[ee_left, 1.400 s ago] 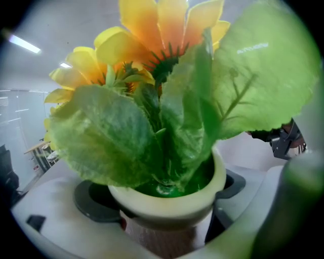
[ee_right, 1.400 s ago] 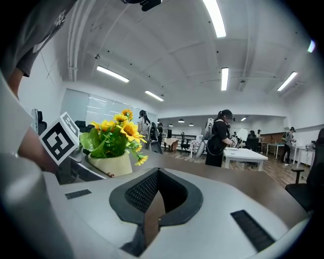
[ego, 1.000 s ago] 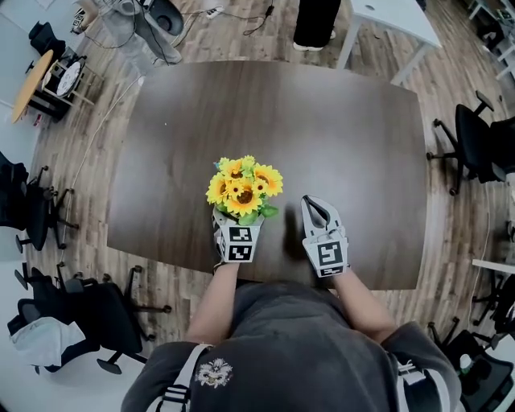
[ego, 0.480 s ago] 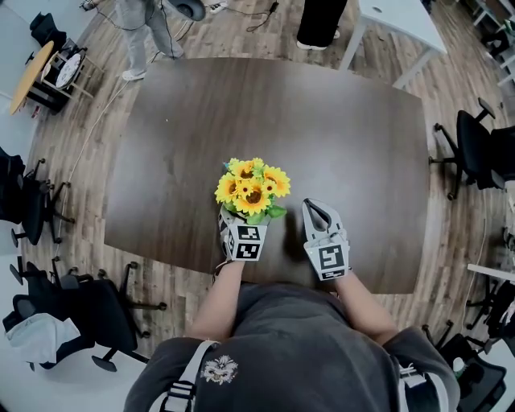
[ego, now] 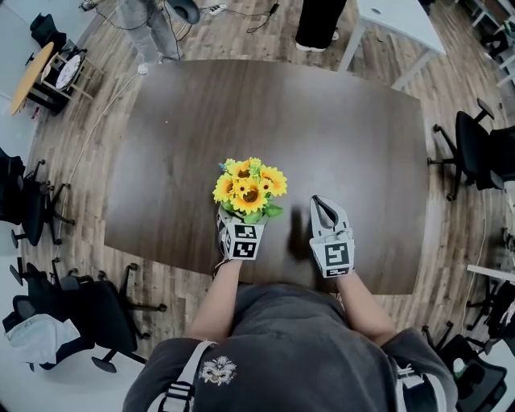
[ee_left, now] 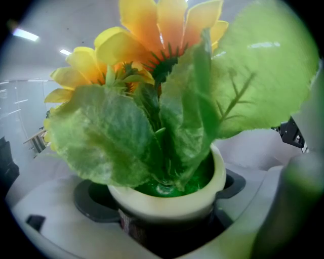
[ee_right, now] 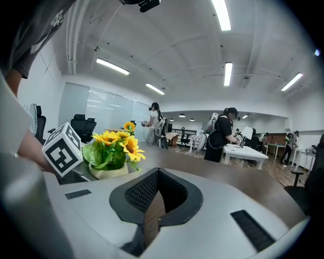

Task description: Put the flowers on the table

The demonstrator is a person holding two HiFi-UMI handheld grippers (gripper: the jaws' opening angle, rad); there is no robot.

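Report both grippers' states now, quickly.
Left gripper: closed on the pot of sunflowers.
Right gripper: closed, holding nothing.

Wide table [ego: 322, 121] surface lies open beyond flowers [ego: 248, 187].

Setting is recorded as an open-plan office. A large dark bench [ego: 322, 121] is set on a wood-plank floor [ego: 96, 233] and is ringed by black swivel chairs [ego: 475, 149]. A white desk [ego: 402, 16] is seen beyond it. In the right gripper view, ceiling strip lights [ee_right: 228, 73], a glass partition [ee_right: 101, 109] and standing people [ee_right: 223, 134] at further desks are noted.
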